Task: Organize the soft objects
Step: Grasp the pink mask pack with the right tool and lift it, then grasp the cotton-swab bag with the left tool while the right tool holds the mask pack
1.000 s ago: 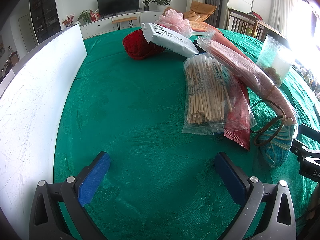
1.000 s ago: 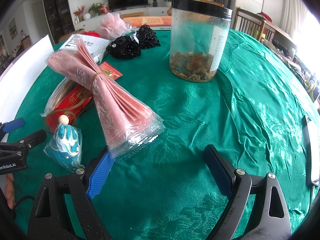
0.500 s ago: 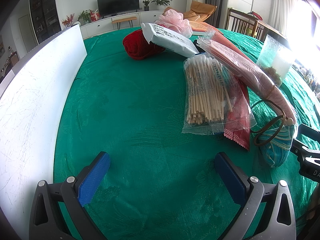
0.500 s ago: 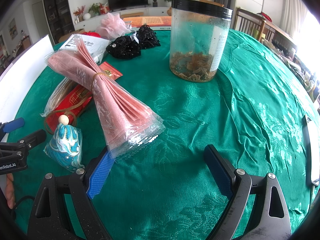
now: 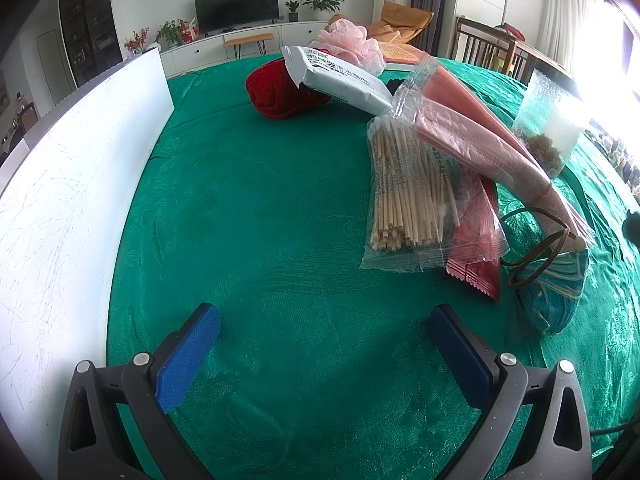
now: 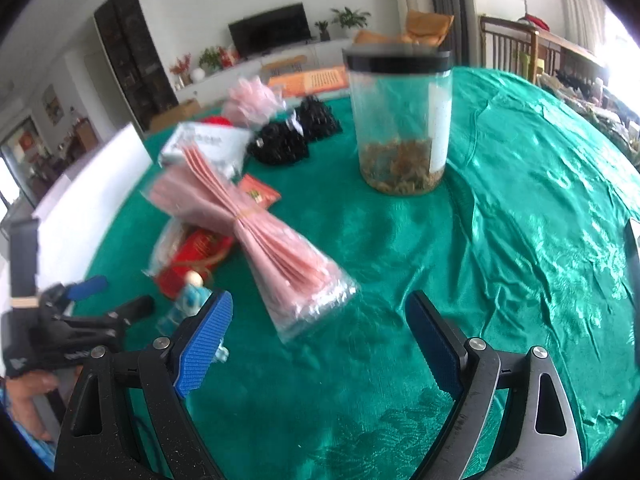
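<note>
Ahead of my right gripper (image 6: 318,334), jaws spread and empty like my left gripper's (image 5: 324,334), lies the pink napkin bundle (image 6: 276,240): light, soft, crinkly-slick; I'd grip its banded waist.

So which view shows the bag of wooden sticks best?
The left wrist view: the bag of wooden sticks lies sharp and almost whole on the green tablecloth, only its far end tucked under the pink packet. In the right wrist view it is motion-blurred and mostly hidden behind that packet, so it is hard to make out.
</note>
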{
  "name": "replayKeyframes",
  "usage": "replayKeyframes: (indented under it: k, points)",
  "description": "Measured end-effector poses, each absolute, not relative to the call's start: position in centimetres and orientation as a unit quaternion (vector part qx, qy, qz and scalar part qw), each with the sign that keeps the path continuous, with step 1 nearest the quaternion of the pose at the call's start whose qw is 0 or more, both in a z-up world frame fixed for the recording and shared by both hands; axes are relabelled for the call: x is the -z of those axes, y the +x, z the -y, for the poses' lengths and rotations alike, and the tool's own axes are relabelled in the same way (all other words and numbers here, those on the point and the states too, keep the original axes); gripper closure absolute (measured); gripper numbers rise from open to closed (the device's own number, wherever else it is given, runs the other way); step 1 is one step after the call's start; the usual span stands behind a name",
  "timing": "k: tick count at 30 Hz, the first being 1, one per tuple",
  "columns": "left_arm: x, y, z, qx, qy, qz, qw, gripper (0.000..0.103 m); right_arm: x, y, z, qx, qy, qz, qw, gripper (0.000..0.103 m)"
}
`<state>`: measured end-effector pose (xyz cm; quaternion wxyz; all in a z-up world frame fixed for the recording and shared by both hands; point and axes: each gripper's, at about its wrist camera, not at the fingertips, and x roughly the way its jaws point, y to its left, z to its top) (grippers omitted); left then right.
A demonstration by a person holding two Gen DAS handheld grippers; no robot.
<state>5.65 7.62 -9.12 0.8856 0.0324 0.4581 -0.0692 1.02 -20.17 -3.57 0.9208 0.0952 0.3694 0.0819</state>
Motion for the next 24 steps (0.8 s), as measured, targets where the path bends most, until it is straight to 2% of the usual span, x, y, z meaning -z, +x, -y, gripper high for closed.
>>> replayKeyframes:
  k: [3,9,11,12,13,14,15,20,24]
  points:
    - [9.1,5.6,-7.6,0.069,0.032,-0.458,0.886,0.0,1.5,1.3,20.9,-0.121,0.101,-0.337,0.928,0.013]
    - [8.8,5.1,-7.7,0.083,0.037,-0.474,0.876,0.0,3.3,8.9,15.4,-0.218,-0.046,-0.429,0.875,0.014]
    - [8.5,4.6,-7.7,0.096,0.031,-0.482,0.87,0.0,4.2,10.9,13.9,-0.243,-0.051,-0.452,0.857,0.015]
    - [8.3,4.5,-7.8,0.102,0.026,-0.485,0.868,0.0,4.7,11.8,13.5,-0.255,-0.044,-0.466,0.846,0.022]
    - [7.9,4.5,-7.9,0.107,0.019,-0.487,0.867,0.0,4.9,12.3,13.3,-0.26,-0.037,-0.472,0.841,0.035]
    - [7.5,4.5,-8.0,0.109,0.01,-0.486,0.867,0.0,4.9,12.6,13.4,-0.266,-0.025,-0.48,0.836,0.063]
    - [7.0,4.7,-8.2,0.112,-0.004,-0.484,0.868,0.0,4.8,12.6,13.8,-0.267,-0.001,-0.489,0.831,0.068]
    - [5.5,8.3,-8.0,0.137,-0.092,-0.491,0.855,0.0,2.2,8.3,18.4,-0.254,0.098,-0.455,0.848,0.07]
    - [5.5,12.5,-5.2,0.149,-0.074,-0.505,0.847,0.0,1.2,4.6,22.6,-0.219,0.155,-0.433,0.86,0.07]
